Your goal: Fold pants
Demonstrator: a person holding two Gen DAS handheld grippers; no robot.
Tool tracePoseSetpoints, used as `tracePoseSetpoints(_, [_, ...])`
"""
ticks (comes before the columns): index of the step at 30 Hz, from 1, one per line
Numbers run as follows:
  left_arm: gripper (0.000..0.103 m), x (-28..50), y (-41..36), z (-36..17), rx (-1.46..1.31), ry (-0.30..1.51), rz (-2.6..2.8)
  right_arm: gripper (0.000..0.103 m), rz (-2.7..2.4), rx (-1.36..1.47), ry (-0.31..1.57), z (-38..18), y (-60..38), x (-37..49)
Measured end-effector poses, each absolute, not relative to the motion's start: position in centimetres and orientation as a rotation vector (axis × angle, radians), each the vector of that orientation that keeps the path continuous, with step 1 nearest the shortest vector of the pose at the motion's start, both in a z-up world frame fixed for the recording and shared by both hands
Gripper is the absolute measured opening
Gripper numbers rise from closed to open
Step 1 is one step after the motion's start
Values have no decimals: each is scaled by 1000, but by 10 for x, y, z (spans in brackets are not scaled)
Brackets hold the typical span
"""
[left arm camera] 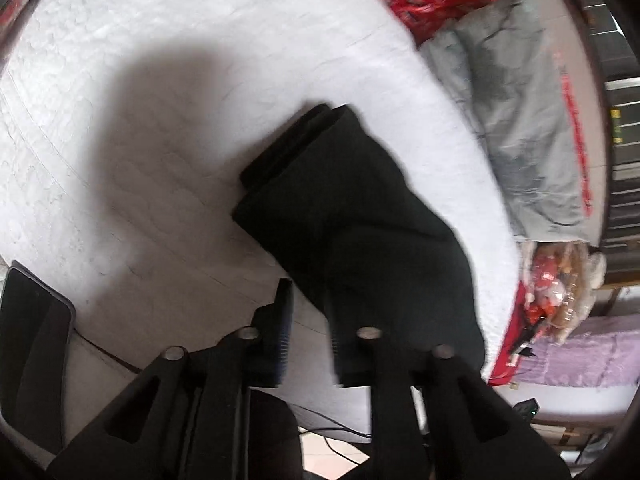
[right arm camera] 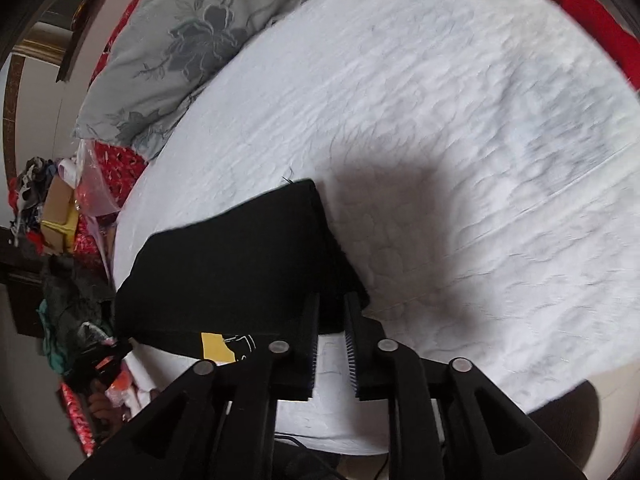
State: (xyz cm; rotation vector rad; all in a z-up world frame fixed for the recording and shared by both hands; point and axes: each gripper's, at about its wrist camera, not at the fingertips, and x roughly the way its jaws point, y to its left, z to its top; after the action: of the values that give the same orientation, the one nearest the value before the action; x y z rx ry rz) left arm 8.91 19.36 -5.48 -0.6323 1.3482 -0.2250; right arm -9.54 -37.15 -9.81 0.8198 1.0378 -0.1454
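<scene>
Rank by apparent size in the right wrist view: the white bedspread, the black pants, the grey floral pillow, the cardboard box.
1. white bedspread
2. black pants, though nearness to the camera inflates them
3. grey floral pillow, farther off, so its rank against the pants is unsure
4. cardboard box

We see black pants folded into a thick bundle, layered edges showing at one end, lifted off the white bedsheet.
</scene>
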Motion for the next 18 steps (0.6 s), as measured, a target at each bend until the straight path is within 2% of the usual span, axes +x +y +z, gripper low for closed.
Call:
tracePoseSetpoints(1, [47, 85, 193, -52, -634, 1330, -234, 23, -132, 843, 1012, -94, -372, -99])
tracePoseSetpoints(2, [55, 82, 190, -49, -629, 1312, -236, 32, -113, 871, 996, -91, -371, -103])
tracePoseSetpoints(3, [62, 79, 186, -48, -623, 1292, -237, 47, -88, 910, 988, -92, -370, -105])
tracePoseSetpoints(5, [62, 76, 177, -51, -610, 1279, -258, 53, -51, 996, 992, -102, -365, -109])
tracePoseSetpoints(10, [62, 99, 148, -69, -508, 1306, -219, 53, -42, 1148, 1017, -135, -356, -103])
tracePoseSetpoints(18, [61, 125, 149, -87, -492, 1306, -101, 53, -142, 1258, 914, -149, -352, -84])
